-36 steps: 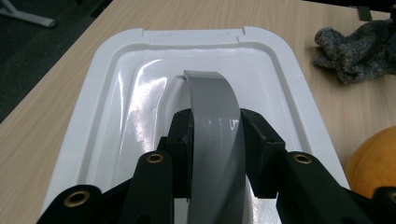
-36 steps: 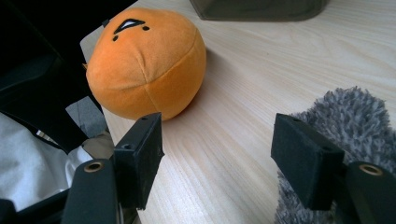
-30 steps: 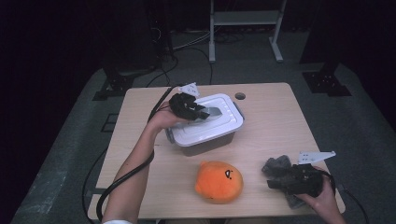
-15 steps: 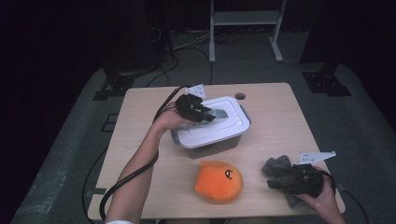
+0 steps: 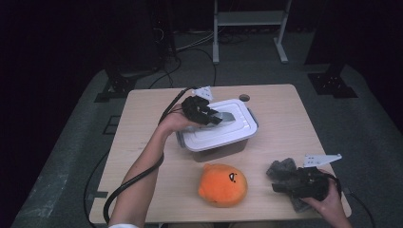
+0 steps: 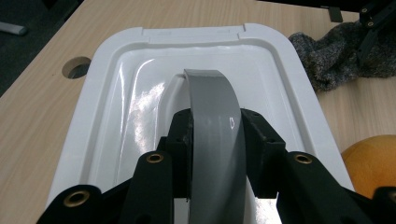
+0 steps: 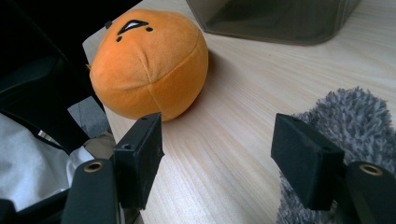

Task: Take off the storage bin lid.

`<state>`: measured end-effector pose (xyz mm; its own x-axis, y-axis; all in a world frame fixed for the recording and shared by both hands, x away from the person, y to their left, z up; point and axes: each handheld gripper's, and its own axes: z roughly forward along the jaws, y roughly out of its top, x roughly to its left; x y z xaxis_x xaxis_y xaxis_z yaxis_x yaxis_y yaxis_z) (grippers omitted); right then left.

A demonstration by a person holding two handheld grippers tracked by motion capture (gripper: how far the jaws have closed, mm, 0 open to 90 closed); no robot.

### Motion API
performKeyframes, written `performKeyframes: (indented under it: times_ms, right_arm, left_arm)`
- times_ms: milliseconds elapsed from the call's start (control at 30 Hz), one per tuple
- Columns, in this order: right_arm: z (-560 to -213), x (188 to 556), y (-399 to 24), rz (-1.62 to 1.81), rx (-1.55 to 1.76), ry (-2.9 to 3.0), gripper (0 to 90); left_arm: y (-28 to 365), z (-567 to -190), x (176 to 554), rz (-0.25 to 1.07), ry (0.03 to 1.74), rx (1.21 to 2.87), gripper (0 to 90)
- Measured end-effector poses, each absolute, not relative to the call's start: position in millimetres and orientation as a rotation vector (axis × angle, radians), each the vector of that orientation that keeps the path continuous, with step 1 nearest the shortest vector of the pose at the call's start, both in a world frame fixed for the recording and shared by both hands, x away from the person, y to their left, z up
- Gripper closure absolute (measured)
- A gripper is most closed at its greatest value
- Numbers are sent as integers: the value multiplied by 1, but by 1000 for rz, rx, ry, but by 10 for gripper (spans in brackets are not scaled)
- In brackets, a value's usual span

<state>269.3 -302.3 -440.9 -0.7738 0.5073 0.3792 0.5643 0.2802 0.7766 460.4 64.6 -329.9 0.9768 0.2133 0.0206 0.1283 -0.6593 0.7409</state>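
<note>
The wooden surface (image 5: 142, 142) carries everything here, and the white-lidded storage box (image 5: 216, 130) near its middle is the thing to steer by. The box sits slightly askew, its lid flat on top, and I'd say it is being shifted or about to be opened, because the left tongs (image 5: 219, 118) reach over its near-left corner and are clamped on the grey handle (image 6: 215, 135) that arches up from the lid; in the left gripper view the two black pads press on either side of that strap, a grip suited to lifting or dragging by the handle. Just in front of the box, toward the person, lies the round orange plush toy (image 5: 222, 184), free and untouched, probably waiting to go inside. To the front-right of the box, well apart from it, the right tongs (image 7: 217, 163) rest low with jaws spread wide and nothing between them, one jaw just beside the grey fuzzy cloth (image 5: 285, 171), the plush on the other side; that hand looks parked while the left does the work.
</note>
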Motion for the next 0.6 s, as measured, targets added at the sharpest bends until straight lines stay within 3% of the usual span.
performKeyframes:
  times_ms: [367, 600]
  right_arm:
    - [-441, 269, -305, -1539, -1040, -2464, 327]
    - [-440, 269, -305, -1542, -1039, -2462, 327]
  left_arm:
    - [62, -328, 462, 160, 252, 2278, 539]
    - [58, -326, 462, 172, 245, 2285, 550]
